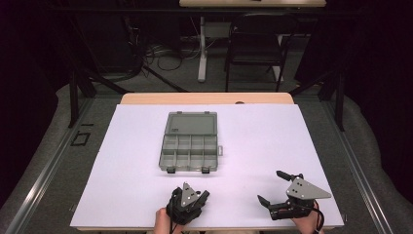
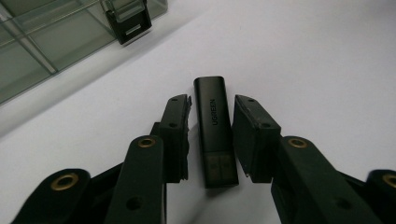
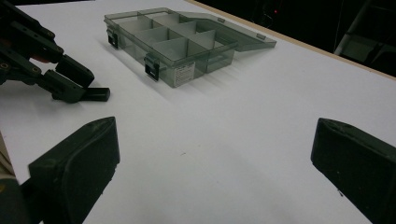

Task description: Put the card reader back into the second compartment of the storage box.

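UGREEN adapter point(image 2: 215, 130), one small black stick, is lying flat on the white table point(image 1: 292, 141), just in front of the open organiser box point(image 1: 189, 146). It is looking light, rigid and smooth-sided, so taking it across its long flat flanks seems safest. The left gripper point(image 2: 212, 135) is sitting around it, jaws narrowly parted, a slim gap showing on each side, not clamping. The right gripper point(image 3: 210, 154) is hovering with jaws spread wide, holding nothing. One box and two grippers are showing.
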Motion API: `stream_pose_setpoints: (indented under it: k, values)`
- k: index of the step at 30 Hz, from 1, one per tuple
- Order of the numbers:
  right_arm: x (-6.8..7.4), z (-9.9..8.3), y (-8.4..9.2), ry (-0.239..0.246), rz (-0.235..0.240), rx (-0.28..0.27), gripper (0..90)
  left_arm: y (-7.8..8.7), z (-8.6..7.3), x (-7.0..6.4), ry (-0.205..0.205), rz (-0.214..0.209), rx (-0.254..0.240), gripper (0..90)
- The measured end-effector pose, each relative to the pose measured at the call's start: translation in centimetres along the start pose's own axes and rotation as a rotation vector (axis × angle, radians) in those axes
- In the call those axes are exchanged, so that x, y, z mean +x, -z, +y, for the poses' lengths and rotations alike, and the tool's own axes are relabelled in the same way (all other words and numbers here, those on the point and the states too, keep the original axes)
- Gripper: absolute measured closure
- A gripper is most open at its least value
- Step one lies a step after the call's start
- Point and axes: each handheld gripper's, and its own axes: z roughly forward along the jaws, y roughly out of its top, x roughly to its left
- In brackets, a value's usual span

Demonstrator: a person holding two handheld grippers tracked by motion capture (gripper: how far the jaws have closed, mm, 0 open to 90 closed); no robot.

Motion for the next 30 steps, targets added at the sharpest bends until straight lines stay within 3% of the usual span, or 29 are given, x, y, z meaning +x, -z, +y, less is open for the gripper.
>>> stream_pose_setpoints:
  k: [7,30]
  values:
    - [0.0,0.0,0.0,0.002,0.0,0.002,0.7,0.0,-0.1,-0.2,-0.003,0.001,-0.002,72.6]
    - [0.0,0.0,0.0,0.003,-0.001,0.004,0.8,1.1,0.4,0.3,-0.015,-0.012,-0.043,73.4]
